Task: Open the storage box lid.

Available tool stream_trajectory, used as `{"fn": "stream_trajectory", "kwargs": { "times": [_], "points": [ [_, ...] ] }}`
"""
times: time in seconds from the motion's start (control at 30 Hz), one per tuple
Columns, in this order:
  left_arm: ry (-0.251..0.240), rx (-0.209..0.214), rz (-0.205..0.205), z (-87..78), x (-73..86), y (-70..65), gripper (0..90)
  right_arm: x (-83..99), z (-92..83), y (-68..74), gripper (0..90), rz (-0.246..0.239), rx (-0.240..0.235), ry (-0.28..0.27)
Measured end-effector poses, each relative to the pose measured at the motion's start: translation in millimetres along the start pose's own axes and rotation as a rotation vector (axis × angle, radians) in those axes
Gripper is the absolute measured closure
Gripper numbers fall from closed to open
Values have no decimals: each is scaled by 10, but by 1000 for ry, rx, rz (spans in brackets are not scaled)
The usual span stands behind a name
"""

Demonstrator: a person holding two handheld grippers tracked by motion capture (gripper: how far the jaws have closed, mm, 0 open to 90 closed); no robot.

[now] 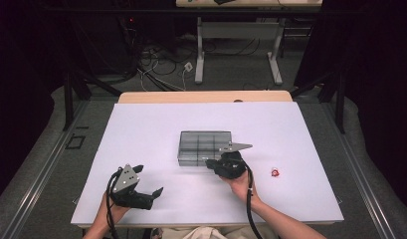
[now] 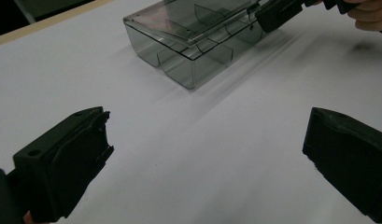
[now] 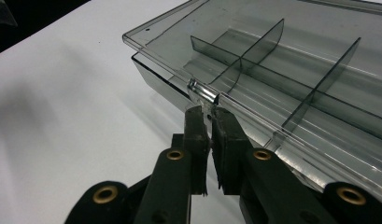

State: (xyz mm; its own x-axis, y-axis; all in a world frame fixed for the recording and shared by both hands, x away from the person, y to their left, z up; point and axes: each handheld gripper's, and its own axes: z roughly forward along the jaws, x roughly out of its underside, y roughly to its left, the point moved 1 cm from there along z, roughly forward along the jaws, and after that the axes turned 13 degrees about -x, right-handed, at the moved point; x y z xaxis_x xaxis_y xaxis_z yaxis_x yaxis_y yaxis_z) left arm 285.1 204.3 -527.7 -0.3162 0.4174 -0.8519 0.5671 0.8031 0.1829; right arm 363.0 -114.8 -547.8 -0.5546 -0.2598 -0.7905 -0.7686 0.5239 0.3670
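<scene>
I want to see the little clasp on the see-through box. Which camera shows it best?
The right gripper view: the clasp sits close up, pinched by the right gripper. In the high view and left gripper view that gripper blocks it.

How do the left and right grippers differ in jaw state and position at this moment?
The left gripper has its jaws wide apart over bare table; the right gripper has its jaws nearly together, pinched on the clear box's lid latch. The left gripper sits apart from the clear box; the right gripper touches its front edge. Both are hand-held with black jaws.
</scene>
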Motion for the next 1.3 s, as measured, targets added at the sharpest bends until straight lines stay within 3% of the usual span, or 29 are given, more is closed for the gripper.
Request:
{"fn": "stream_trajectory", "kwargs": {
  "times": [0.13,0.37,0.6,0.83,0.93,1.0,1.1,1.2,1.3],
  "points": [
    [3,-7,-13,39,-62,-26,0,-3,1,1,853,0,1,0],
    [-1,-27,20,98,-213,-58,0,-28,-18,17,853,-11,6,-10],
    [16,-23,25,317,-390,-59,0,-45,-31,19,854,-14,2,-14],
    [74,-34,57,629,-553,-114,0,-49,-30,14,855,-24,3,-20],
    [100,-38,77,741,-611,-140,29,-51,-30,12,854,-24,1,-19],
    [110,-62,87,822,-648,-161,47,-51,-31,9,855,-23,-2,-19],
    [130,-88,116,909,-680,-197,146,-50,-30,7,855,-18,-4,-18],
    [163,-75,126,979,-679,-242,168,-51,-30,6,855,-17,-6,-19],
    [177,-86,164,1008,-676,-303,227,-52,-36,4,855,-14,-8,-7]
  ]
}}
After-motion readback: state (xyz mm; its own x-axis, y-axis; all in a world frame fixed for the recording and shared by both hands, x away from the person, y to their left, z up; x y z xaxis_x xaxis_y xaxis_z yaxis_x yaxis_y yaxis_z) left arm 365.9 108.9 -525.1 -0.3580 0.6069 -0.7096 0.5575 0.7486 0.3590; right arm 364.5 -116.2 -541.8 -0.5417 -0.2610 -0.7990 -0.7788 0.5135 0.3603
